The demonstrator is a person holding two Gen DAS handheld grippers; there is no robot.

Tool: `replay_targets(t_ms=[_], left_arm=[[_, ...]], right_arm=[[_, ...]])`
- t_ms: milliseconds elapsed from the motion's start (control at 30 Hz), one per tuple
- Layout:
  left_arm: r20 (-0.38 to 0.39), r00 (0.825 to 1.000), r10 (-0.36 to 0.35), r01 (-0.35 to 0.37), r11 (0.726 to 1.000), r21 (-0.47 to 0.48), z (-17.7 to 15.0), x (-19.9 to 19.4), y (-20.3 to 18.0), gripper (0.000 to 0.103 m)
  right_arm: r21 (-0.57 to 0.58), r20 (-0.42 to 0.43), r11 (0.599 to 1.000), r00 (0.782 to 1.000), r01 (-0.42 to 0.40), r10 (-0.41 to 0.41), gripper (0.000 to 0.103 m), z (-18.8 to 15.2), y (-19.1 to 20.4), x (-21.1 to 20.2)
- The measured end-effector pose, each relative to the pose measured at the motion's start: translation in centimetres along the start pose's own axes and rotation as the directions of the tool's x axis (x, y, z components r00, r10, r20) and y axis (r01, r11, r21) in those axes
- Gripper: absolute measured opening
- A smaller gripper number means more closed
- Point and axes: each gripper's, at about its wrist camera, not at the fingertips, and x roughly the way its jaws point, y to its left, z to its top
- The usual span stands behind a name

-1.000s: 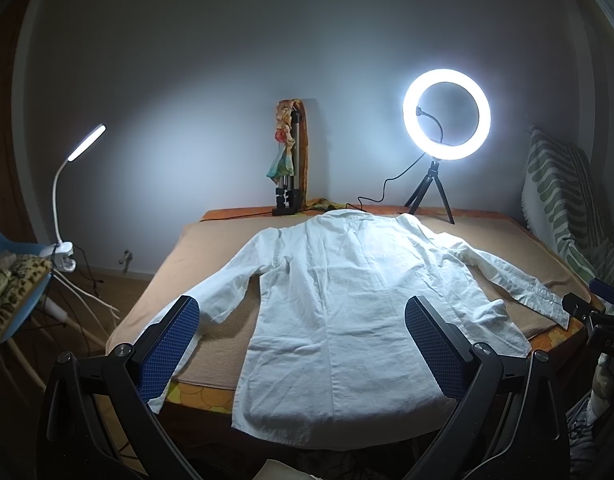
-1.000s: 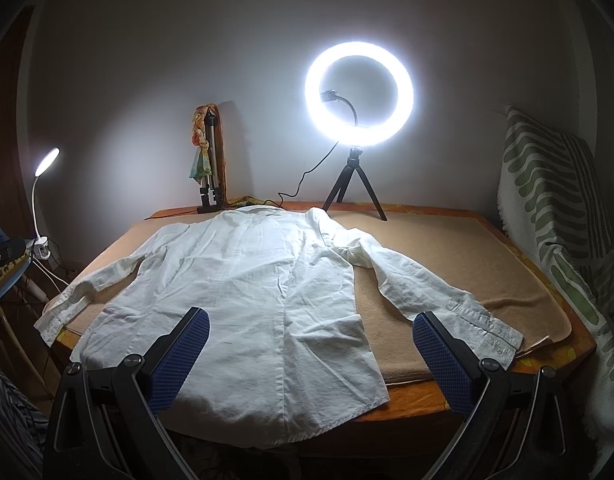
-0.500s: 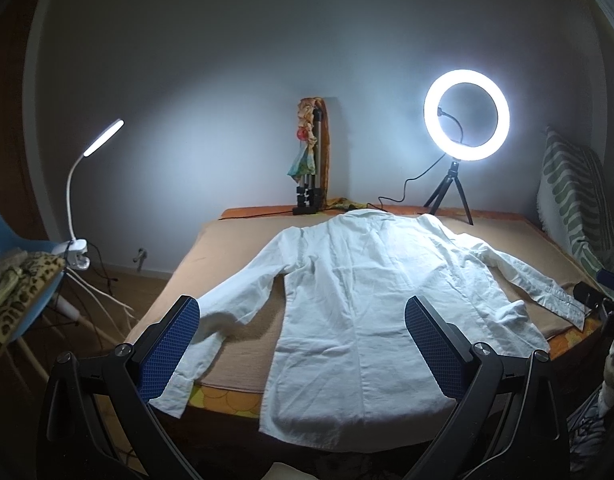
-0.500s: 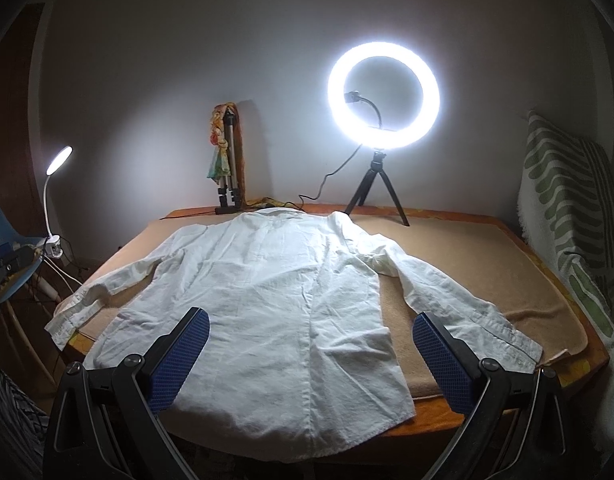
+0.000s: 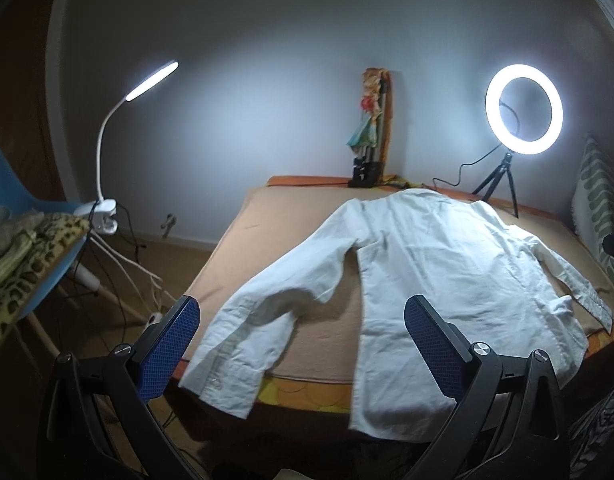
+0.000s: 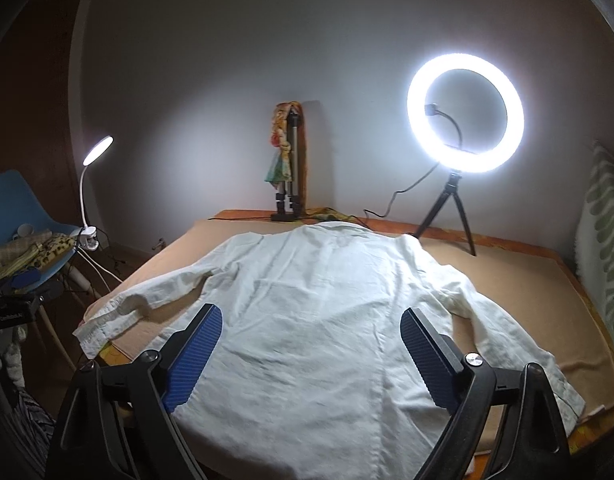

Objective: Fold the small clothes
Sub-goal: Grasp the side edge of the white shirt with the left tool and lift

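A white shirt (image 6: 327,320) lies flat and spread out on a tan mat (image 6: 527,292) covering the table, collar at the far end, hem hanging over the near edge, sleeves stretched out to left and right. The left gripper (image 5: 303,344) stands wide, above the left sleeve's cuff (image 5: 227,368) and holding nothing. The right gripper (image 6: 311,356) has just been closing slightly yet is wide too, over the shirt's lower back; whether its pads brush the cloth is hard to tell. Far right stands a lit ring light (image 6: 465,114), far middle a folded tripod (image 6: 291,168), and left a desk lamp (image 5: 147,88) clipped to a blue chair (image 5: 11,216).
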Motion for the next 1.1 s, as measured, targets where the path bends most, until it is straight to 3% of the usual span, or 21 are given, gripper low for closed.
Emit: replay_targets(t_ms=[300,500,600,733,1033,1100], left_arm=[[-0.153,0.987,-0.049,0.018,0.979,-0.202,-0.2,5.5,8.9,0.085],[-0.254,0.949,-0.186,0.079,0.922,-0.38,-1.9,9.6,13.2,0.074],[-0.303,0.927,-0.221,0.071,0.897,-0.437,-3.4,11.9,14.2,0.07],[-0.368,0.9,-0.232,0.054,0.899,-0.434,-4.2,14.1,13.6,0.065],[-0.393,0.875,-0.282,0.093,0.896,-0.435,-4.4,16.4,12.6,0.05],[-0.396,0.873,-0.285,0.092,0.894,-0.439,-4.4,16.8,12.5,0.04]], right_arm=[[-0.02,-0.055,0.994,0.992,-0.112,0.111,0.077,1.3,2.4,5.2],[-0.023,-0.087,0.985,0.982,-0.17,0.167,0.076,1.9,3.5,8.5],[-0.028,-0.108,0.982,0.977,-0.187,0.183,0.076,2.2,3.9,10.1],[-0.016,-0.144,0.975,0.966,-0.22,0.216,0.076,2.2,4.3,12.0],[-0.003,-0.186,0.973,0.956,-0.229,0.225,0.076,1.8,3.7,14.1],[0.004,-0.188,0.975,0.958,-0.221,0.218,0.076,1.9,3.4,14.3]])
